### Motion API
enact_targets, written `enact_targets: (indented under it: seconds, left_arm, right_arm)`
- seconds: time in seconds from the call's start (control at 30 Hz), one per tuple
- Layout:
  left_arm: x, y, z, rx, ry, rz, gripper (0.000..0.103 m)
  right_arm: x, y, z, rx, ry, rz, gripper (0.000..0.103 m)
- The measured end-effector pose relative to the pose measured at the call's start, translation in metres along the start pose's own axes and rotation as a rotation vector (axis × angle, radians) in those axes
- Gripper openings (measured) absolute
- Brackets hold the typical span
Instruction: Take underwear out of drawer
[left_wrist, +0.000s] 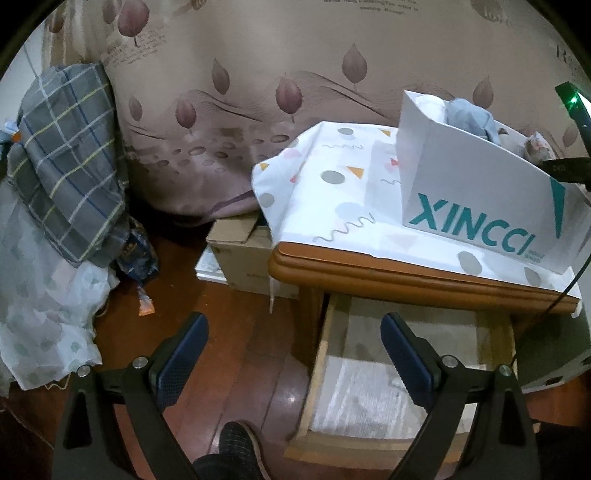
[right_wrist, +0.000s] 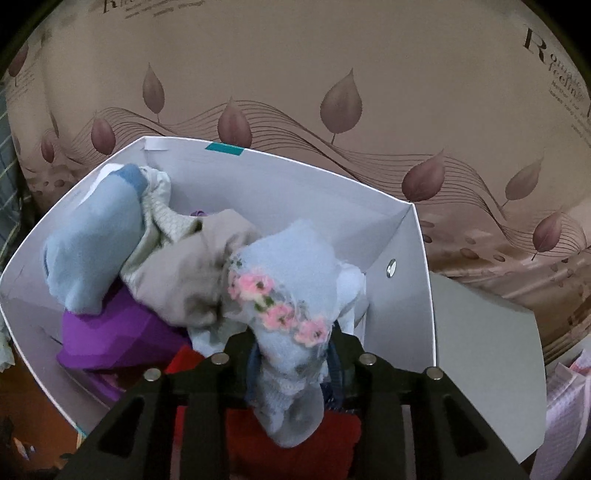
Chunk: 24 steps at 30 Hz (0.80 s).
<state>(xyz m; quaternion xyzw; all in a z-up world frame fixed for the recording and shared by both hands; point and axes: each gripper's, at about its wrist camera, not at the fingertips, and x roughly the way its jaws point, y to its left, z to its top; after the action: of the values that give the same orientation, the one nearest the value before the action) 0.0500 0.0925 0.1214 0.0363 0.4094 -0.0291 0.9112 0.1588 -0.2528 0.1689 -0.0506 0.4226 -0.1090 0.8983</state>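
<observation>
In the right wrist view my right gripper (right_wrist: 291, 369) is shut on a pale blue underwear with pink flowers (right_wrist: 284, 295) and holds it over a white box (right_wrist: 399, 236) full of other garments, light blue (right_wrist: 92, 243), beige (right_wrist: 184, 273), purple (right_wrist: 103, 339) and red (right_wrist: 295, 446). In the left wrist view my left gripper (left_wrist: 291, 354) is open and empty, above the floor beside the open wooden drawer (left_wrist: 317, 354) under the table (left_wrist: 369, 273). The drawer shows a pale liner (left_wrist: 365, 398). The white box (left_wrist: 480, 199) with teal XINCCI lettering stands on the table.
A patterned white cloth (left_wrist: 332, 184) covers the table. A cardboard box (left_wrist: 240, 254) sits on the wooden floor behind it. A plaid grey cloth (left_wrist: 70, 162) and sheer fabric (left_wrist: 44, 314) hang at left. A leaf-print bedsheet (left_wrist: 258, 92) fills the background. A foot (left_wrist: 236, 446) is below.
</observation>
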Motion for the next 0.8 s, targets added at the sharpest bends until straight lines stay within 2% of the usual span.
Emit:
enact_targets:
  seconds: [0.1, 0.27, 0.5, 0.67, 0.8]
  left_arm:
    - [0.000, -0.004, -0.001, 0.007, -0.002, -0.011, 0.093]
    - [0.005, -0.014, -0.005, 0.040, 0.016, -0.012, 0.094]
    - [0.008, -0.020, -0.009, 0.035, 0.039, -0.052, 0.094]
    - [0.009, -0.025, -0.011, 0.029, 0.051, -0.084, 0.094]
    - [0.007, -0.034, -0.017, 0.050, 0.052, -0.081, 0.094]
  right_arm:
    - [-0.006, 0.001, -0.005, 0.020, -0.014, 0.000, 0.062]
    - [-0.025, -0.001, -0.011, 0.042, -0.041, -0.004, 0.070]
    - [-0.083, -0.005, -0.029, 0.066, -0.157, 0.008, 0.078]
    - [-0.130, -0.004, -0.062, 0.091, -0.214, 0.073, 0.081]
    - [-0.156, 0.004, -0.112, 0.123, -0.255, 0.066, 0.082]
